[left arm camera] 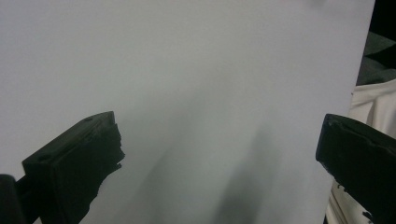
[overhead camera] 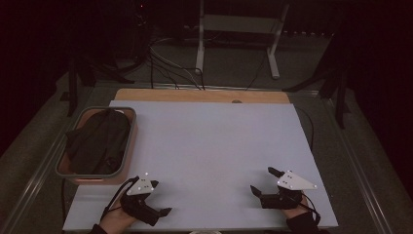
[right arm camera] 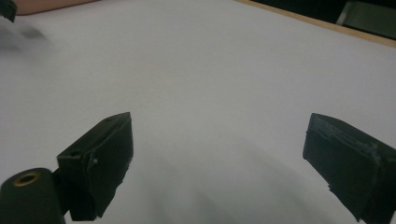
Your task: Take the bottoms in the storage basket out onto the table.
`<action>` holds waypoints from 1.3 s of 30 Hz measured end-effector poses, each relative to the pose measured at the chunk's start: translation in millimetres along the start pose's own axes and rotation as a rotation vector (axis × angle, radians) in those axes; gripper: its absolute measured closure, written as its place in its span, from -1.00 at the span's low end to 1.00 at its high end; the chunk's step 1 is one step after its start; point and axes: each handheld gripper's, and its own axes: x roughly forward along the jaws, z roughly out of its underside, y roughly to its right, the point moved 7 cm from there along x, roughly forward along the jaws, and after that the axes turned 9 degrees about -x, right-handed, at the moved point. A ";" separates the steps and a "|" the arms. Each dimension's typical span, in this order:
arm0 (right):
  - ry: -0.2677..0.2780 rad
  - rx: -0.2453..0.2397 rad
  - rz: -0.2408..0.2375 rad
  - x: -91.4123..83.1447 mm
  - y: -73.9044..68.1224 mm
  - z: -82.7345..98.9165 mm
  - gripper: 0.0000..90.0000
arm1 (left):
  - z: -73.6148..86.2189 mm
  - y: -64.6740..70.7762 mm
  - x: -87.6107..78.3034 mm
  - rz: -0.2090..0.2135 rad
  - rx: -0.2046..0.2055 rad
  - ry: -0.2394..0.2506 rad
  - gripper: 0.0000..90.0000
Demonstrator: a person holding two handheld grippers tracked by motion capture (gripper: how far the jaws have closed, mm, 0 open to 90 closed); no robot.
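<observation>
A dim lab: floor cables [overhead camera: 165, 63], a stand's white legs [overhead camera: 272, 48], a covered worktable [overhead camera: 204, 141]

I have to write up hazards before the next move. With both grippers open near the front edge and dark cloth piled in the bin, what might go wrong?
The dark cloth is heaped above the rim of the bin, so the left gripper might snag a loose fold or drag the bin. The right gripper is far from the bin, so its trailing cable may sweep across the white board on the way.

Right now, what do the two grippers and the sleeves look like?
Both the left gripper and the right gripper are black with two blocky jaws, each topped by a grey three-cornered plate dotted with small bright spots. A black cable loops from each. The sleeves are dark.
</observation>
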 end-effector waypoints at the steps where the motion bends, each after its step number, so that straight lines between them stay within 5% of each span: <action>1: -0.021 -0.022 -0.001 0.4 0.3 1.0 -0.80 | 0.5 -1.4 0.1 0.007 -0.007 -0.004 -0.99; 15: -0.056 -0.020 -0.027 2.4 -0.8 6.7 -0.80 | 0.7 -2.7 4.8 0.008 -0.016 -0.045 -0.99; 33: -0.013 -0.021 -0.056 -4.2 -11.4 -4.1 -0.80 | -19.4 24.8 0.0 0.133 0.074 -0.087 -0.99; 39: -0.007 -0.022 -0.061 -5.2 -13.2 -5.5 -0.80 | -27.6 31.3 -7.9 0.125 0.103 -0.080 -0.99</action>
